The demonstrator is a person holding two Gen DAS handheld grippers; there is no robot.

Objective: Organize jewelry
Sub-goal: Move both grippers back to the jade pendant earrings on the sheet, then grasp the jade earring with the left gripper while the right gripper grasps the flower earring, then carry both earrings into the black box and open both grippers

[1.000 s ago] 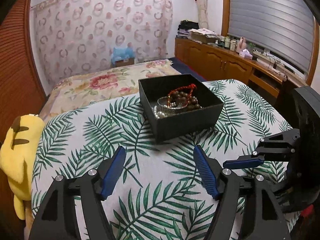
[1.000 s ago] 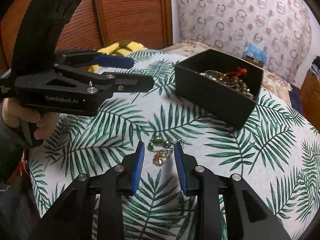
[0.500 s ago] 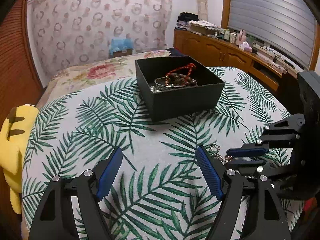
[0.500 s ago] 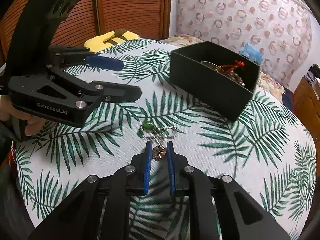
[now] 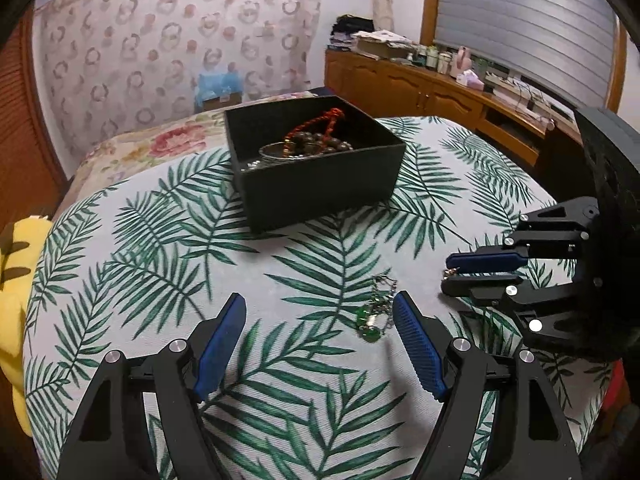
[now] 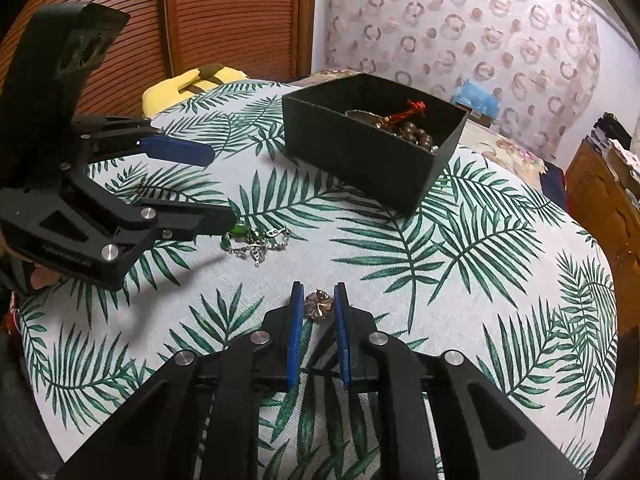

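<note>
**A:** Hard to see much inside the black square cardboard box (image 6: 372,160). Its near wall hides most of it, I only catch dark round beads (image 6: 416,138), a red cord (image 5: 320,122) and a bit of silvery metal. The small bronze flower-shaped charm (image 6: 319,306) is half tucked between blue pads too, and in the left camera it's just a glint at the pad tips.

**B:** A second ago that charm lay on the worktop (image 6: 440,300) right against the green-bead chain. Now the right gripper (image 6: 319,300) has its jaws closed in and pinching the charm, pulled clear of the chain.

**A:** And the left gripper (image 5: 320,328)?

**B:** Jaws spread wide, nothing in them, sunk lower toward the palm-leaf cloth than before. The silver chain with green glass beads (image 6: 256,240) lies in a loose tangle on the cloth, just beside its right-hand finger. The box sits further back on the worktop, well apart from both pieces.
</note>
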